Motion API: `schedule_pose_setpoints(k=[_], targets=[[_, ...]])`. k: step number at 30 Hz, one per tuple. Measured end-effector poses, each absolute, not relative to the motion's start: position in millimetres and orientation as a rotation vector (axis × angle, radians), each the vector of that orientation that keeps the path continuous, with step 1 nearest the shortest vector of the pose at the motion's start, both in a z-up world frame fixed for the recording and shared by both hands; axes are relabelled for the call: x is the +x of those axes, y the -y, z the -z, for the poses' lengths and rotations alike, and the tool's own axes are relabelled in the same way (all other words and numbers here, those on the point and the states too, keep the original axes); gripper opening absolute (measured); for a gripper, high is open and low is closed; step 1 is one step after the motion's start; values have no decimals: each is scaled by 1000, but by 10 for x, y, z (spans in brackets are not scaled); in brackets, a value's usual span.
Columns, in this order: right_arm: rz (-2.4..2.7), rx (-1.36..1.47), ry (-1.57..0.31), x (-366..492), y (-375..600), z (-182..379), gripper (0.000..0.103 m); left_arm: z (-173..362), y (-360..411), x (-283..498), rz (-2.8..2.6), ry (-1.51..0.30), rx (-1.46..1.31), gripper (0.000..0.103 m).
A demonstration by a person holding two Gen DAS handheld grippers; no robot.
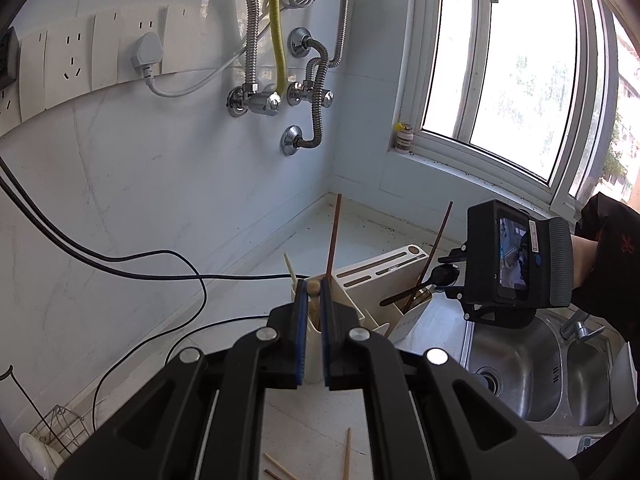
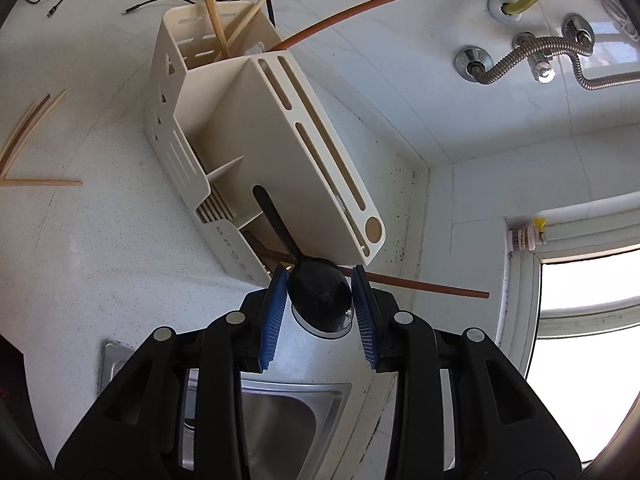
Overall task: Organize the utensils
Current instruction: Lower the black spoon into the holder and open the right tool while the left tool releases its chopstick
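A cream utensil holder (image 2: 280, 140) with knife slots stands on the white counter, also seen in the left wrist view (image 1: 384, 270). My right gripper (image 2: 320, 276) is shut on the bowl of a black spoon (image 2: 320, 292); the spoon's handle points down into the holder's near compartment. From the left wrist view the right gripper (image 1: 450, 276) holds the black spoon (image 1: 400, 296) over the holder's right end. My left gripper (image 1: 314, 300) is shut on a pale wooden handle (image 1: 314, 292) above the holder's other end. Brown chopsticks (image 2: 352, 6) lean out of the holder.
Loose chopsticks (image 2: 36, 182) lie on the counter left of the holder, some also near me (image 1: 346, 456). A steel sink (image 1: 520, 368) is to the right. Black cables (image 1: 120, 260) cross the counter; a wire rack (image 1: 60, 428) sits at the left. Pipes and a window are behind.
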State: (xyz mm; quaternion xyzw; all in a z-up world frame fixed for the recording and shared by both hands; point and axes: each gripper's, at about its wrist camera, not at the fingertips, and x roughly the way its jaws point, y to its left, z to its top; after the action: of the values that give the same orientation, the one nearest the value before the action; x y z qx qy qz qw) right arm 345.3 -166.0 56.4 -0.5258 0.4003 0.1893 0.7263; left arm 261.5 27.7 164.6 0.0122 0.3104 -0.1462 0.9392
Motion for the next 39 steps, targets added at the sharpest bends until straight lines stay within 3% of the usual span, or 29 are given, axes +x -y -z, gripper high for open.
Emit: schedule_pose_setpoints(k=[24,31,39], targets=[[-397,-1341,-927,3488,1763,-511,31,-1661,-310,2625,307,-632,15,5],[-448,-1293,-951,3482,1675,-412,32,-1643,-227,2633,311,-643,38,6],[-480,-1049,-934,3566,1772,-686,39,-1629,-198,2663,330,-643,24,7]])
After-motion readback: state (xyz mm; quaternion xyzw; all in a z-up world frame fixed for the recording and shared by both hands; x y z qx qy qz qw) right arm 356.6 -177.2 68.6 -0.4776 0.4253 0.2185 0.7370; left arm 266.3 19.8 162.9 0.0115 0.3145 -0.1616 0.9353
